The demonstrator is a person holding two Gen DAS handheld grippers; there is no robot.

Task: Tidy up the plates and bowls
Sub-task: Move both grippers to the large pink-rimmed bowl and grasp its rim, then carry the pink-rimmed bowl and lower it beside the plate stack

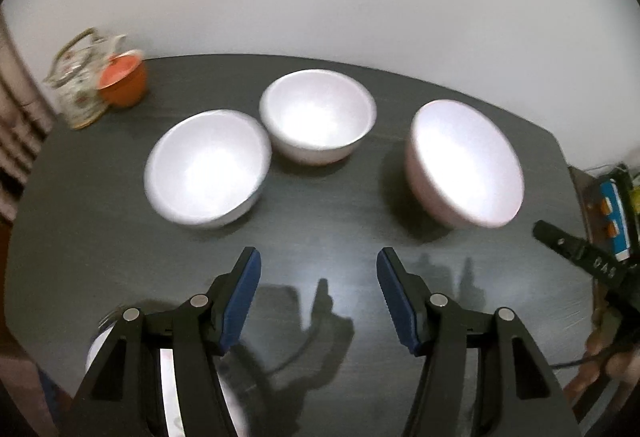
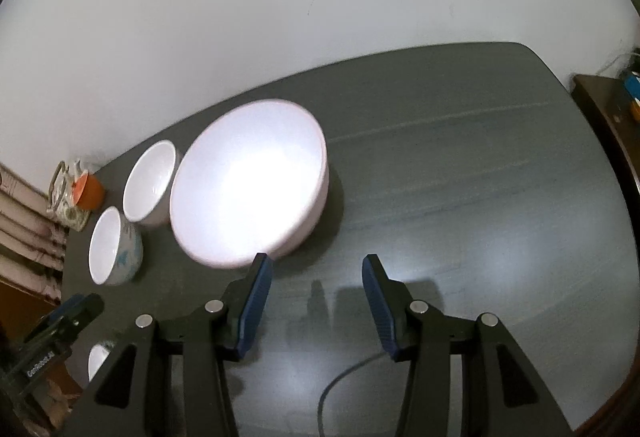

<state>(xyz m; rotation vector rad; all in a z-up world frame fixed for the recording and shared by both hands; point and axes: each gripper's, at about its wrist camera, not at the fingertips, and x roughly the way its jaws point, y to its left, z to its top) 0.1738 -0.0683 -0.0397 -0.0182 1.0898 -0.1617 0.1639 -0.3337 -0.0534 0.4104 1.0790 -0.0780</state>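
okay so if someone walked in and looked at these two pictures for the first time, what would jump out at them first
Three white bowls glaring under the light on the dark table: the large pinkish bowl nearest the right gripper, with two smaller ones, the middle bowl and the left bowl, beyond it toward the left. Next, the orange cup beside a floral teapot at the table's far left corner. Both the right gripper and the left gripper hang open over bare tabletop, holding nothing.
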